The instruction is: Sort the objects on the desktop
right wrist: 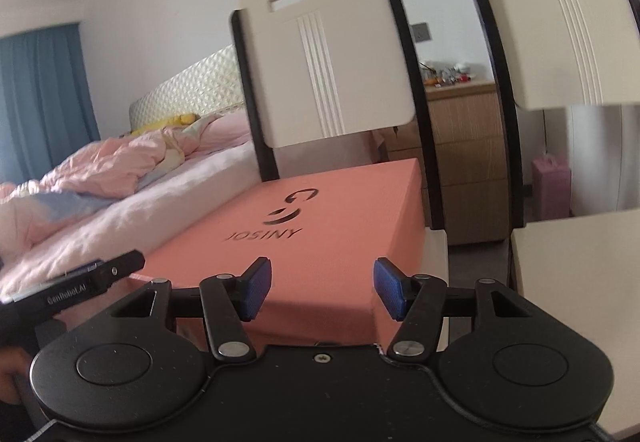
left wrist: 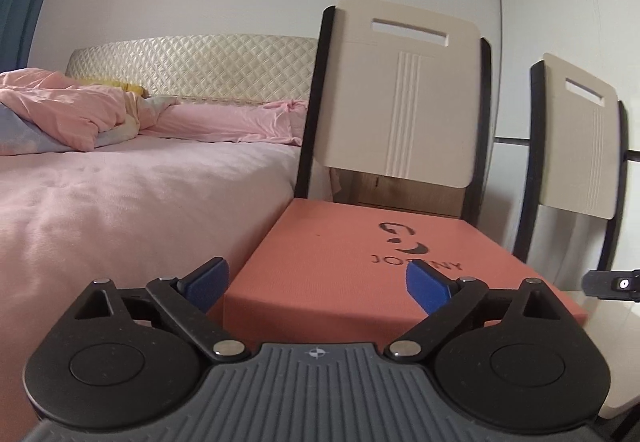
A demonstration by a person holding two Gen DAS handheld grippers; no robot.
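A salmon-orange shoebox (left wrist: 340, 266) with a dark JOSINY logo lies flat on the seat of a cream chair (left wrist: 400, 94). My left gripper (left wrist: 318, 288) hovers just before the box's near edge. Its blue pads are spread wide, the left one past the box's left corner, and nothing is between them. In the right wrist view the same box (right wrist: 320, 226) fills the middle. My right gripper (right wrist: 324, 290) is level with its near right corner, jaws apart with a clear gap and nothing pinched. The left gripper's black finger (right wrist: 80, 282) shows at the left.
A bed (left wrist: 120, 202) with pink bedding runs along the left of the chair. A second cream chair (right wrist: 560, 22) stands to the right, its pale seat (right wrist: 580, 302) bare. Behind are a wooden dresser (right wrist: 464, 146) and a pink bag (right wrist: 550, 186). A hand (right wrist: 8, 374) shows at the lower left.
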